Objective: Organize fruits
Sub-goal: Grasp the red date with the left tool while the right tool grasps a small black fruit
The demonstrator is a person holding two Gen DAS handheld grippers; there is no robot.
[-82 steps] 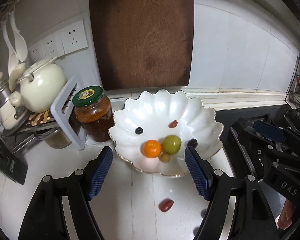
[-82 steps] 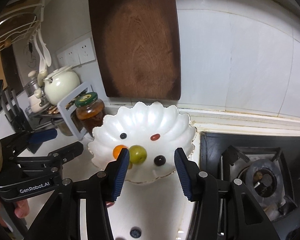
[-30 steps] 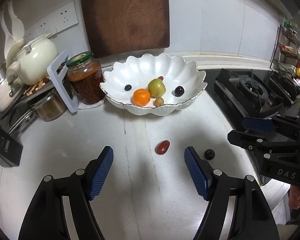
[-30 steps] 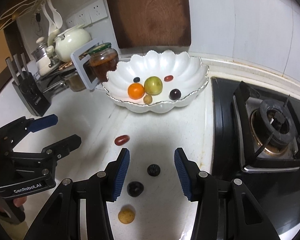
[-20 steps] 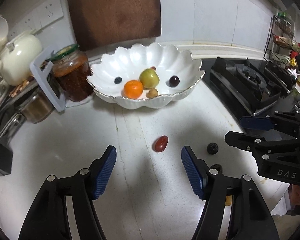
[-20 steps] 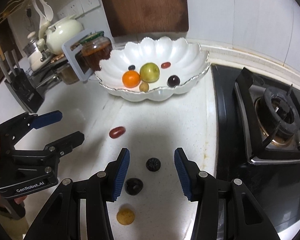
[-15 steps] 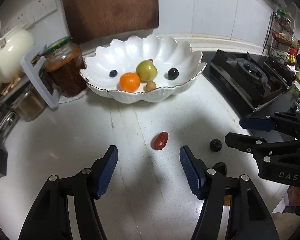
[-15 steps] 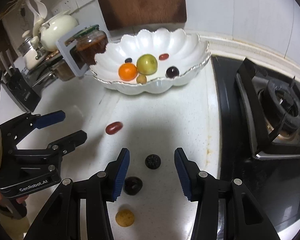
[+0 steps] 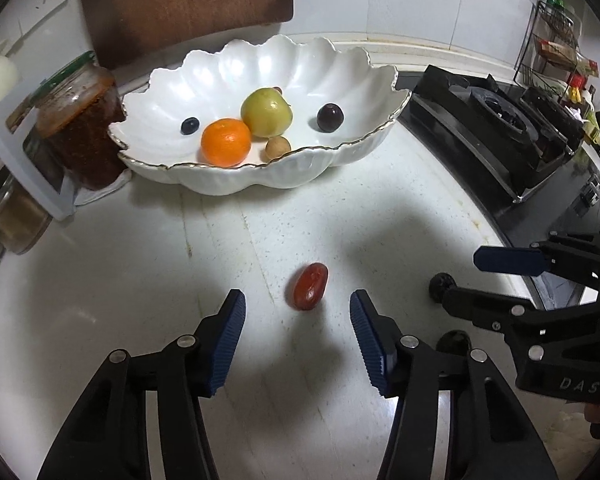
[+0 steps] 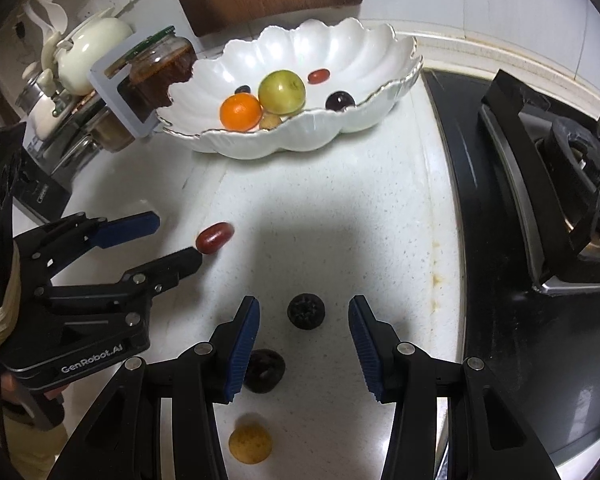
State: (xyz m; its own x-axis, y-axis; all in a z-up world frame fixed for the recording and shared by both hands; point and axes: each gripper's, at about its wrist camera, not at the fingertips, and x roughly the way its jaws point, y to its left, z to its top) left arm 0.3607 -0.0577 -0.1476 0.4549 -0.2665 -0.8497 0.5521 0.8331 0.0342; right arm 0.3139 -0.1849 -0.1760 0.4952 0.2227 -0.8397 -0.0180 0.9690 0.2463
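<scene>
Counter: we work on a white kitchen counter [image 9: 148, 280], stove at 3 o'clock, bowl [image 9: 340, 68] at 12.
Date: the red date [image 9: 309, 291] lies on the counter between our left gripper [image 9: 296, 312] pads, untouched.
Left gripper: jaws closing, nothing clamped.
Right gripper: our right gripper [image 10: 304, 320] stands apart around a dark berry [image 10: 306, 312].
Handling: we judge the date light, smooth, apt to roll; pinch its short middle gently.

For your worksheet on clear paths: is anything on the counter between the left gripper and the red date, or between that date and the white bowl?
Nothing visible. The red date lies just ahead of the closing left gripper, untouched, and bare counter runs from it to the white bowl.
</scene>
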